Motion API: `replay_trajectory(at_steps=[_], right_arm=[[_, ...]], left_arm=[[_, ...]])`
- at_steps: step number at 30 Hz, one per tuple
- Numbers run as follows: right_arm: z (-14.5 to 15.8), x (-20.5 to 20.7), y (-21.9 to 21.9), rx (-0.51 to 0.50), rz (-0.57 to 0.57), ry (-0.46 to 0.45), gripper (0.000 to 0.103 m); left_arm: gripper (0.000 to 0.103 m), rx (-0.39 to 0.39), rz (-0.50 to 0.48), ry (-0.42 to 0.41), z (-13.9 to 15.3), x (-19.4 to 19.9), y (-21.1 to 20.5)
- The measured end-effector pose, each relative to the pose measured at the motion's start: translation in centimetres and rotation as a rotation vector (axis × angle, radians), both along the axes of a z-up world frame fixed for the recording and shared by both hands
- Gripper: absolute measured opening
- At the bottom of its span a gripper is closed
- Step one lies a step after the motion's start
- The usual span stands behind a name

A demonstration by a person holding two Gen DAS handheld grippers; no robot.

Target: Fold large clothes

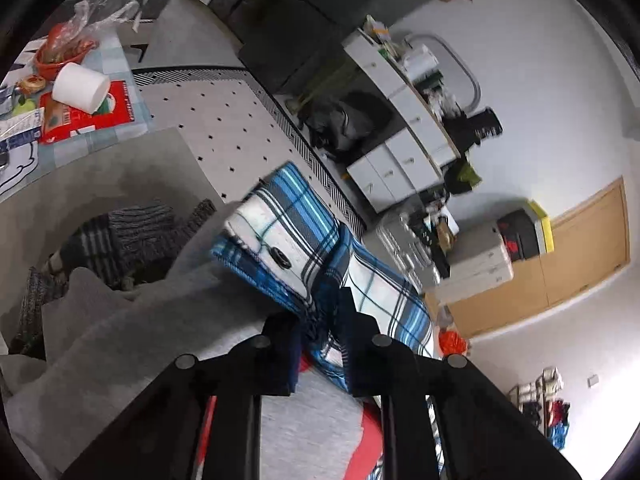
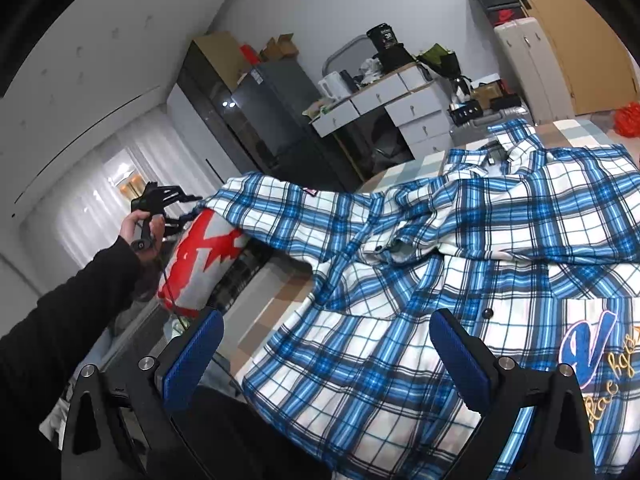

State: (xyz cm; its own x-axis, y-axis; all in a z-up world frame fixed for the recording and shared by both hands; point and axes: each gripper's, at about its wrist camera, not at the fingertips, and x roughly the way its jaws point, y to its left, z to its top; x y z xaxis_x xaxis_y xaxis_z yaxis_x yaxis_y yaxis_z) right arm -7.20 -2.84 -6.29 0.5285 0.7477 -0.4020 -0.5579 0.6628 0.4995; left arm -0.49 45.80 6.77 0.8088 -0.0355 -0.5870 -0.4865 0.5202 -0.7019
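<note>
We are barely begun: the shirt (image 2: pixel 460 264) lies spread, unfolded, on the bench (image 2: pixel 404 168). Our left tool (image 1: pixel 320 320) has clamped the sleeve end (image 1: pixel 280 236); our right tool (image 2: pixel 324 344) hangs wide open above the hem, gripping nothing. Every fold remains.

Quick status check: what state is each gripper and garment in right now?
Left gripper: shut on the sleeve cuff.
Right gripper: open, holding nothing.
Blue-and-white plaid shirt: spread out on the table, unfolded, buttoned, one sleeve pulled out sideways.
Red-and-grey garment: bunched under that sleeve.
</note>
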Motion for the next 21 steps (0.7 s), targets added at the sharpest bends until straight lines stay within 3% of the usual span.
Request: replay_trajectory(at_steps=[4,9,12,21], right_arm=[[-0.4,0.4,-0.2,-0.012,-0.019,0.016,0.103],[-0.5,0.6,-0.6,-0.007,-0.036,0.030,0.103],[-0.4,0.6,-0.7,-0.003,-0.041,0.028,0.103],[-0.4,0.5,-0.4,-0.008,-0.027,0.031,0.103]], left_arm=[[0.006,0.038,0.024,-0.047,0.5,-0.6,-0.1],[0.006,0.174,0.024,-0.063,3.7,0.2,-1.7],[0.004,0.196,0.012,-0.111,5.9,0.9,-2.6],[0.002,0.330,-0.218,-0.244,12.3,4.6,-12.5]])
